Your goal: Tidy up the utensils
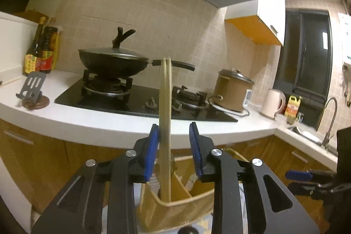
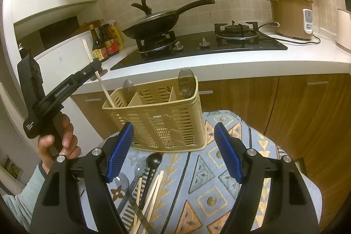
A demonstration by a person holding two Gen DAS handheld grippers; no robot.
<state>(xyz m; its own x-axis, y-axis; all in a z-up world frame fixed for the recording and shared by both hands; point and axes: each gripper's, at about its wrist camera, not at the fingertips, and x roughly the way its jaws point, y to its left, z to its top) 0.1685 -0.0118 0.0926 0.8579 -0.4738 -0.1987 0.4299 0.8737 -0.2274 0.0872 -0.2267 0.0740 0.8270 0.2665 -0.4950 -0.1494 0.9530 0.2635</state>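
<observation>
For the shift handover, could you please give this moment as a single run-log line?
left gripper: open around chopsticks standing in caddy end compartment | right gripper: open, empty | loose utensils: on patterned cloth

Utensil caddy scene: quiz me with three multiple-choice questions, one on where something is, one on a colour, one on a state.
1. Where do the upright chopsticks stand?
A) in an end compartment of the caddy
B) on the stove
C) in the wok

2. What colour is the caddy?
A) blue
B) beige
C) black

3. The right gripper is:
A) shut on a spoon
B) shut on chopsticks
C) open and empty

Answers:
1 A, their lower ends sit inside its end compartment.
2 B, its slotted walls are beige.
3 C, its blue pads stand wide apart with nothing between them.
</observation>
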